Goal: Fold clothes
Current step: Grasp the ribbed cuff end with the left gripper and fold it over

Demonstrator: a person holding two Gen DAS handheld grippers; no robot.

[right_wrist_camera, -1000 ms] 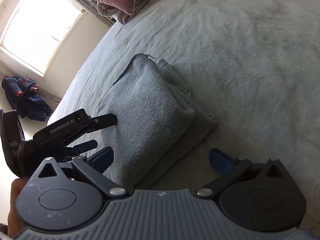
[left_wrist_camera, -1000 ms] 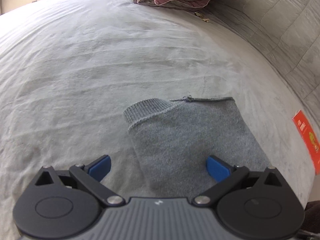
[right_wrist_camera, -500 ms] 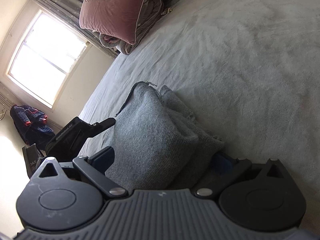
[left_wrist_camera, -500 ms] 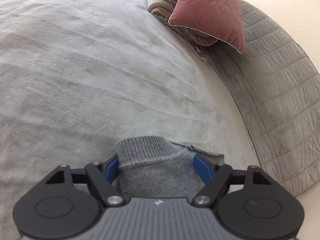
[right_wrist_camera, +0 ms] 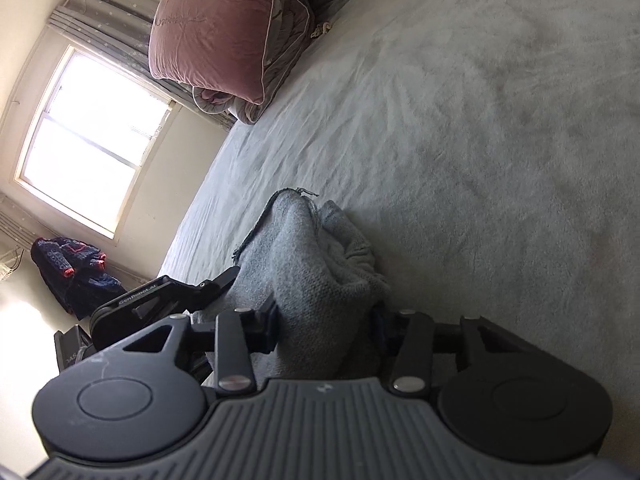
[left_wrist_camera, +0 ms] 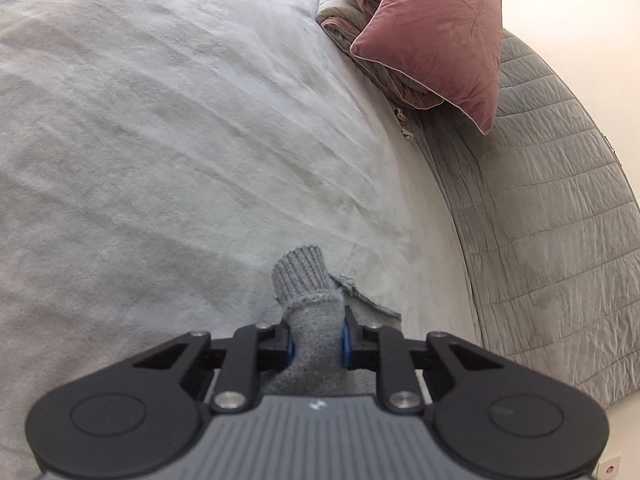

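While both sets of jaws are closing on the folded grey sweater (right_wrist_camera: 316,280) on the bed (left_wrist_camera: 180,140), left gripper (left_wrist_camera: 316,346) bunching it, right gripper (right_wrist_camera: 326,330) around its thick fold, the soft, light knit should sag; grip through all layers.

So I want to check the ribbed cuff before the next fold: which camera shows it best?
Left wrist view: the ribbed cuff stands up just beyond the closing left gripper, rib lines clear. The right wrist view shows only the folded gray sweater, with no cuff visible.
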